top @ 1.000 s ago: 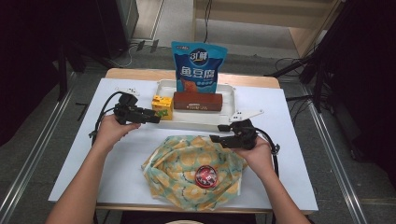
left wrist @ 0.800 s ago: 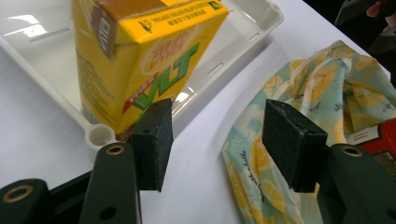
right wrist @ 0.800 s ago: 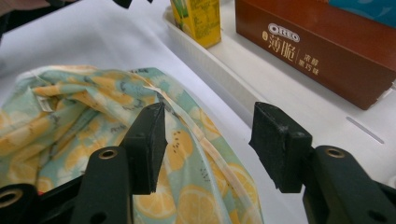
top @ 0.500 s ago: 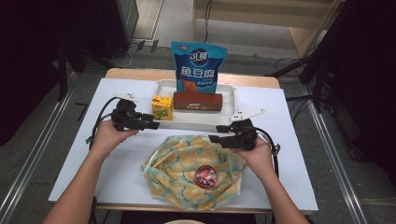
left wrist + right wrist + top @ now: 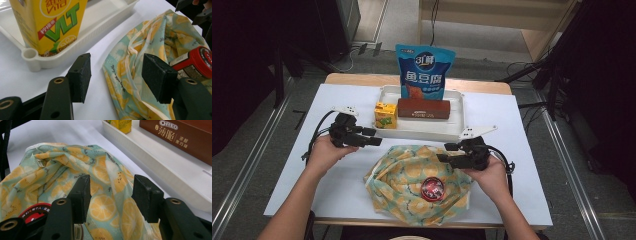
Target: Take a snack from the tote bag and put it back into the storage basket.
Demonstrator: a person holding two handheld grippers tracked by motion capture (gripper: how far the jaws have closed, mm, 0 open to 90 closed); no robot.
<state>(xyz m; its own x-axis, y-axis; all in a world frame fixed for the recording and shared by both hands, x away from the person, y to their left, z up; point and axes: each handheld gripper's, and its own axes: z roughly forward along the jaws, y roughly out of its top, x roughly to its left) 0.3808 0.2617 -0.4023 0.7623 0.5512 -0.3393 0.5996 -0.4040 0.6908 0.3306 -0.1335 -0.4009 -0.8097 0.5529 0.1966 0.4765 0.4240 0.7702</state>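
The right gripper (image 5: 451, 153), right of centre in the high view, has been closing its jaws; they stand half apart over the printed cloth bag (image 5: 412, 185), gripping nothing. The left gripper (image 5: 373, 137), at centre left, is wide open and empty, just beside the bag's upper left edge and the white tray (image 5: 424, 131). Bare table (image 5: 292, 165) lies at left.

Recording lab or studio: white-covered surface (image 5: 337, 210) on metal floor rails (image 5: 247, 175), dark stands (image 5: 557, 75) and loose cables (image 5: 362, 50) around, bare grey floor.
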